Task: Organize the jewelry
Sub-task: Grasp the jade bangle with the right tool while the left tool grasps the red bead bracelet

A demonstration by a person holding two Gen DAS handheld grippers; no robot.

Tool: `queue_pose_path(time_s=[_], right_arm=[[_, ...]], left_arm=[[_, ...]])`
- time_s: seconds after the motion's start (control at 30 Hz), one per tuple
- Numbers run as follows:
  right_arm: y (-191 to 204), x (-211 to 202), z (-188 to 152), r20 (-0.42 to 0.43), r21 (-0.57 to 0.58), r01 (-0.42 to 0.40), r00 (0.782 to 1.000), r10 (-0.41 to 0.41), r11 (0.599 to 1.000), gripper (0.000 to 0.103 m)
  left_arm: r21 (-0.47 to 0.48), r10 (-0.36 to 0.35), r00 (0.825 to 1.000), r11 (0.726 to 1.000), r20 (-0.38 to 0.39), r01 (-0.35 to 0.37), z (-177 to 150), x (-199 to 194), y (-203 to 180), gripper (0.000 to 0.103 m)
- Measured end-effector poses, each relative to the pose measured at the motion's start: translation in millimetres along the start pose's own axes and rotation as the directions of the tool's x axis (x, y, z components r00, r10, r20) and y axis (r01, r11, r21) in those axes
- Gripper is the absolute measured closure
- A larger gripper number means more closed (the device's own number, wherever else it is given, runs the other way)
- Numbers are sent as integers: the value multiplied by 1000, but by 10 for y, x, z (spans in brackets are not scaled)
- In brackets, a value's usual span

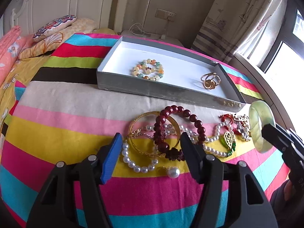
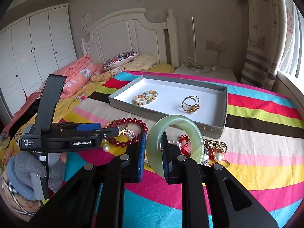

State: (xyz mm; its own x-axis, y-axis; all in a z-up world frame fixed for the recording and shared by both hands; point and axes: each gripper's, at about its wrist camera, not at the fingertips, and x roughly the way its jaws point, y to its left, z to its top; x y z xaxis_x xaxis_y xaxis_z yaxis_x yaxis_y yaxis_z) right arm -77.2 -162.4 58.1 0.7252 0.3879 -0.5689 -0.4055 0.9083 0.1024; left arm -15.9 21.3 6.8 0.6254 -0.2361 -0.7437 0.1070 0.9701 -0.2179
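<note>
Right gripper (image 2: 153, 153) clamped on the pale green jade bangle (image 2: 172, 142), one finger through the ring, bangle held clear above the striped bedspread (image 2: 256, 152). Left gripper (image 1: 151, 148) jaws apart, nothing pinched; tips straddle the jewelry pile on the bed: gold bangle (image 1: 136, 121), dark red bead bracelet (image 1: 178, 114), pearl strand (image 1: 133, 163) with one large pearl (image 1: 173, 172) nearest the camera. Whether the tips touch the pile, can't tell. Gloved hand (image 2: 28, 172) holds the left gripper's handle. Right of the pile: gold leaf pendant (image 1: 229, 137), red cord piece (image 1: 227, 117), more small items tangled together. Beyond the pile, touching nothing, grey box (image 1: 152, 91) with white inside, holding a multicolour bead bracelet (image 1: 149, 69) left and a gold ring (image 1: 210, 80) right, well apart. Far end: pillows (image 2: 121, 58), white headboard (image 2: 121, 28).
</note>
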Motion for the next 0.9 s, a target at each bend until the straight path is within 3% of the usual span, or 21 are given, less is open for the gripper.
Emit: queue_pose_path(time_s=[0.13,0.2,0.27,0.3,0.73,0.77,0.9], right_arm=[[32,28,22,-7,7,35,999,-35,999,87],[35,44,21,-11,12,52,999,-52,999,87],[27,45,15,-10,24,64,998,-64,998,87],[17,41,9,-9,32,70,998,-70,997,87],[-88,94,-44,-18,65,96,995,-95,993,87],[-93,90,-44,-16,68,97,995,-96,993,87],[-149,75,-58,-12,83,97,995,-97,992,87]], left_arm=[[29,-32,999,999,16,32,-23,-19,-39,54],[37,-44,999,998,28,43,-34,-42,-55,63],[49,-71,997,996,40,70,-45,-74,-69,86],[55,-88,995,995,48,85,-50,-96,-73,89],[104,-93,986,991,136,79,-65,-288,-200,94],[111,-96,984,991,147,80,-68,-318,-219,102],[130,-105,978,988,182,82,-68,-428,-272,103]])
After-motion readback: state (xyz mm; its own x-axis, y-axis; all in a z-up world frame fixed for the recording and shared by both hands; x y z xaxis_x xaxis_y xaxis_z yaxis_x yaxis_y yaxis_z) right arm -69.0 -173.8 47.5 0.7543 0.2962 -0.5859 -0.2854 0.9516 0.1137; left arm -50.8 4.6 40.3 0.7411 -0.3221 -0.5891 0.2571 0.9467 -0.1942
